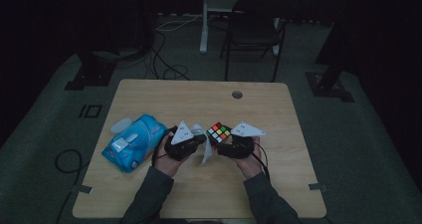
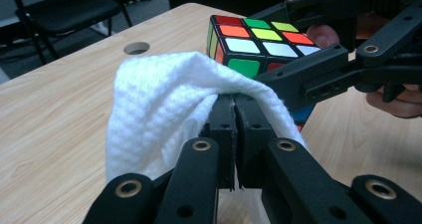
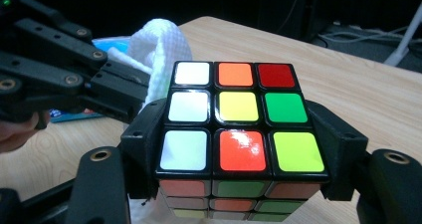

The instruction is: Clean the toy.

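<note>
Above the middle of the desk (image 1: pixel 149 92), one puzzle cube (image 1: pixel 219 132) sits clamped between the two jaws of the right hand-held gripper (image 3: pixel 238 149), lifted clear of the wood; it has no long axis, and one full face looks straight up while the jaws press on two opposite side faces. That upper face is a three-by-three grid of glossy stickers on black plastic: white, orange and red in the far row of the right gripper view, white, yellow and green in the middle row, white, orange and yellow-green in the near row. Just beside the cube, touching its side, hangs one white wet wipe (image 2: pixel 164 104), waffle-textured and folded over the tips of the left hand-held gripper (image 2: pixel 235 102), whose jaws are pressed together on it. The wipe's loose length drapes downward towards the desk. Left of the hands lies one blue pack of wipes (image 1: pixel 133 142), flat on the desk with its long side running diagonally. One round cable hole (image 1: pixel 237 94) pierces the far edge.
</note>
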Demonstrator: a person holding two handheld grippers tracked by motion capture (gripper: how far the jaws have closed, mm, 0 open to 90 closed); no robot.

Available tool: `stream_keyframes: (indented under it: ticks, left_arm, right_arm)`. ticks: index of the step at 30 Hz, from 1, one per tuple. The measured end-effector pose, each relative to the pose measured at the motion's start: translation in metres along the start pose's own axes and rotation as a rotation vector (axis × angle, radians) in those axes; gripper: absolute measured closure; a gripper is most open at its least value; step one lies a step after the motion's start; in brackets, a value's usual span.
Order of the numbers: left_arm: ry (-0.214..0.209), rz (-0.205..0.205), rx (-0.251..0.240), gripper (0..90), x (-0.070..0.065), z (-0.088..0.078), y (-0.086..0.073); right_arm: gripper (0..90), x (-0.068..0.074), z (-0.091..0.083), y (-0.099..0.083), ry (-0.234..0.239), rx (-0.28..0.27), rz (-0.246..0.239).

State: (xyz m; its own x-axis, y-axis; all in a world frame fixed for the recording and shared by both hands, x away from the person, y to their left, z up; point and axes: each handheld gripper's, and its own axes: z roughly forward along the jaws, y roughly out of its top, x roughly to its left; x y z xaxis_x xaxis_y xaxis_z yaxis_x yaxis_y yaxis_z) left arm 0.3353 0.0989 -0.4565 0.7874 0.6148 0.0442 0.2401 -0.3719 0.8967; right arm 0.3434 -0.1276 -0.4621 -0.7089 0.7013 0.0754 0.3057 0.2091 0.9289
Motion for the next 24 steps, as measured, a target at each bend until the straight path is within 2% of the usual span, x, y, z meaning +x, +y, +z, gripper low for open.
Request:
stream_keyframes:
  ticks: [5,10,17,24]
  left_arm:
    - [0.023,-0.007,0.01,87.7,-0.001,0.007,-0.004]
    - [0.048,-0.033,0.004,87.7,-0.002,0.013,-0.006]
    - [0.06,-0.066,-0.011,89.7,-0.004,0.019,-0.008]
    - [0.035,-0.033,-0.005,89.7,-0.013,0.025,-0.007]
  right_arm:
    - [33.9,0.001,0.008,0.003,-0.042,0.031,0.027]
    - [33.9,0.0,0.013,0.006,-0.074,0.048,0.072]
    - [33.9,-0.006,0.018,0.009,-0.109,0.05,0.127]
    - [33.9,-0.01,0.023,0.011,-0.126,0.055,0.153]
